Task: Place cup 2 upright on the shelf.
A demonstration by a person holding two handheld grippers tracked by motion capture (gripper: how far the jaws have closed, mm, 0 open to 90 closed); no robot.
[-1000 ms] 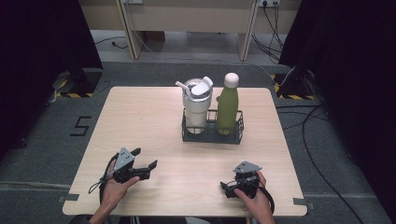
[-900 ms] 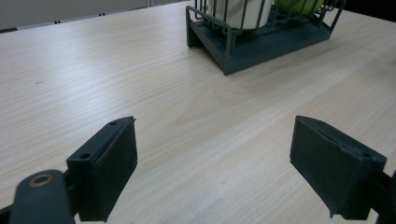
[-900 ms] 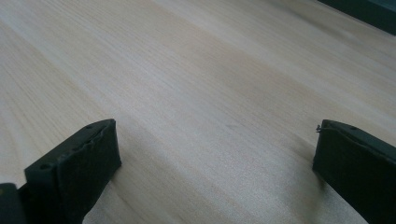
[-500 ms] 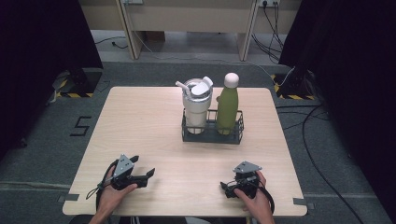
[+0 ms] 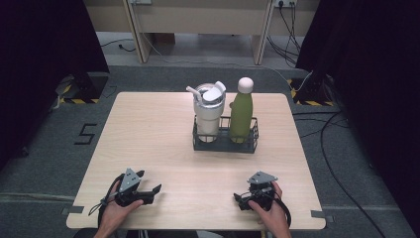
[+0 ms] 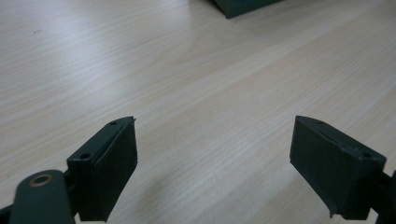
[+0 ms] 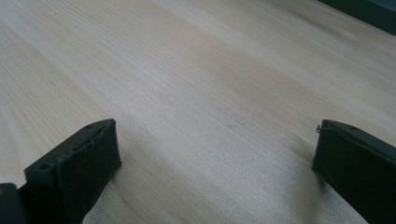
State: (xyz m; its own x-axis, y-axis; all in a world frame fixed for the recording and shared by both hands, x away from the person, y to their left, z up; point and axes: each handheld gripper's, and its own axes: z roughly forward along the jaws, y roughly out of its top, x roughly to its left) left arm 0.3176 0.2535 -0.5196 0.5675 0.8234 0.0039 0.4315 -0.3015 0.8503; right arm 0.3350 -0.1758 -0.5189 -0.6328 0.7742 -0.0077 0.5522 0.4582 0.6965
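A black wire basket (image 5: 225,143) stands at mid-table and holds a white lidded tumbler (image 5: 208,111) with a straw on its left and a green bottle (image 5: 241,111) with a pale cap on its right. My left gripper (image 5: 150,182) rests low near the table's front left, held by a hand, open with nothing in it. In the left gripper view its jaws (image 6: 214,126) stand wide apart over bare wood. My right gripper (image 5: 237,202) sits near the front right, also open and empty. Its jaws (image 7: 215,126) are spread over bare wood in the right gripper view.
The light wooden table (image 5: 148,129) stands on grey carpet, with cables (image 5: 341,163) on the floor to the right. A dark corner of the basket (image 6: 243,5) shows at the top of the left gripper view. A dark edge (image 7: 369,9) shows at the top right of the right gripper view.
My left gripper has drifted a little toward the table's front edge. The right gripper has stayed put, as have the basket and its contents.
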